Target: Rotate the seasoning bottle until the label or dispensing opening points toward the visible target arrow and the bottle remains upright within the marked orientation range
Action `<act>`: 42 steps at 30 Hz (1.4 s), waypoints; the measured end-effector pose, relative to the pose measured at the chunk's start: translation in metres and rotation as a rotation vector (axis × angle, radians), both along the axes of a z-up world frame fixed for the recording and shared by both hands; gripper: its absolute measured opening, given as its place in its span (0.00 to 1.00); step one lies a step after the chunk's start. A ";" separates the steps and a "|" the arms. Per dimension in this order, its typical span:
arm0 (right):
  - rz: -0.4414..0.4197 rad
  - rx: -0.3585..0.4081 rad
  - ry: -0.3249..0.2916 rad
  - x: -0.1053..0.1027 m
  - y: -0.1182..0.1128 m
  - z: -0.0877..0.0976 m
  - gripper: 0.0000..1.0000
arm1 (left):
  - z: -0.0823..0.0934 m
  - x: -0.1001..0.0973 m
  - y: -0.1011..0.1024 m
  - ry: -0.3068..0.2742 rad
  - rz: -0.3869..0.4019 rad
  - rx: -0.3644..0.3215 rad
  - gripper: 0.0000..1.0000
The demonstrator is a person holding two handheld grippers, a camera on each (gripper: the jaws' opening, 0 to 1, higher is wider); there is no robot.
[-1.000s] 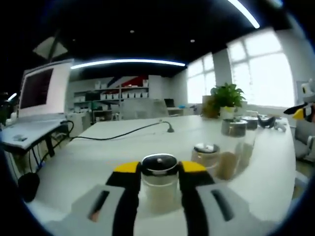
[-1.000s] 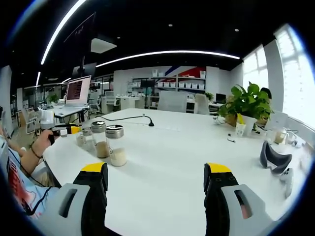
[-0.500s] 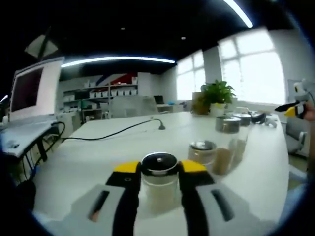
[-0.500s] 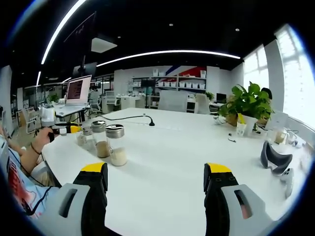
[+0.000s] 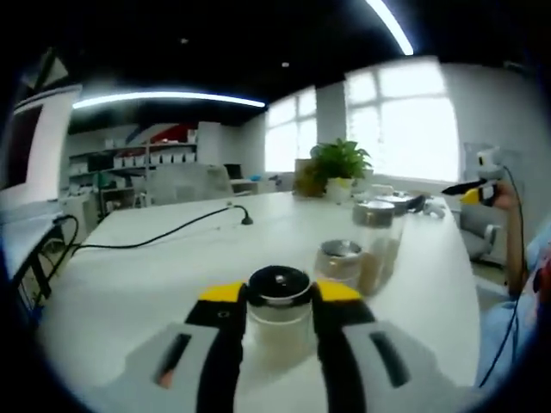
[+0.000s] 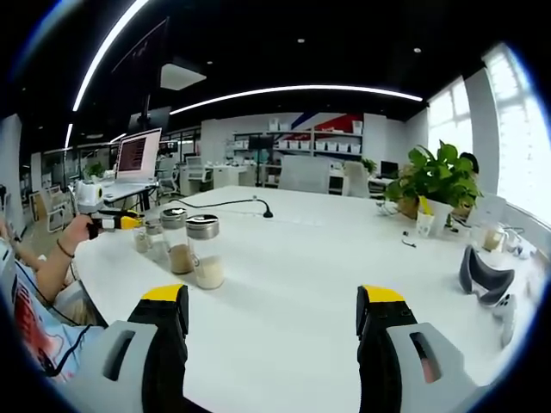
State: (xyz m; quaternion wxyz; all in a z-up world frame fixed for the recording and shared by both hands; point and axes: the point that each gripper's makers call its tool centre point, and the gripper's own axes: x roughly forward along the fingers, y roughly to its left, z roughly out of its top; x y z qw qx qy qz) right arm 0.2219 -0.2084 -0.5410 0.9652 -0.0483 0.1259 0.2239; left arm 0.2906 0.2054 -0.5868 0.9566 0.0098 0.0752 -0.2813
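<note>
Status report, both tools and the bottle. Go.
Left tool shut on seasoning bottle, upright on table. Right tool open, empty. Two more jars beside it.

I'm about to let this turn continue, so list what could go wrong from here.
1. The left gripper is shut on the seasoning bottle with a second bottle close beside it; swinging while turning could knock that neighbour over.
2. The jaws hold the bottle just under its cap; a loose grip could let it slip or tilt off upright.
3. No target arrow is visible on the table, so overshooting the orientation seems possible.
</note>
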 end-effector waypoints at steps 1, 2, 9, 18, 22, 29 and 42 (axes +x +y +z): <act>0.000 -0.002 0.001 0.000 0.001 0.000 0.82 | -0.001 0.000 0.000 0.007 -0.017 -0.014 0.32; 0.000 -0.006 0.002 0.001 0.000 -0.001 0.82 | -0.001 0.000 0.000 0.016 -0.038 -0.027 0.32; -0.001 -0.018 0.022 0.006 0.003 -0.008 0.82 | -0.003 0.001 -0.001 0.055 -0.128 -0.008 0.32; 0.020 -0.027 0.041 0.009 0.012 -0.014 0.82 | -0.004 0.000 -0.002 0.044 -0.203 0.018 0.32; 0.033 -0.028 0.052 0.009 0.015 -0.017 0.82 | -0.004 0.000 -0.003 0.040 -0.227 0.027 0.32; 0.031 -0.031 0.048 0.008 0.015 -0.016 0.82 | -0.005 0.000 -0.003 0.035 -0.244 0.008 0.32; 0.028 -0.033 0.049 0.006 0.013 -0.016 0.82 | -0.005 -0.001 -0.005 0.031 -0.248 -0.010 0.32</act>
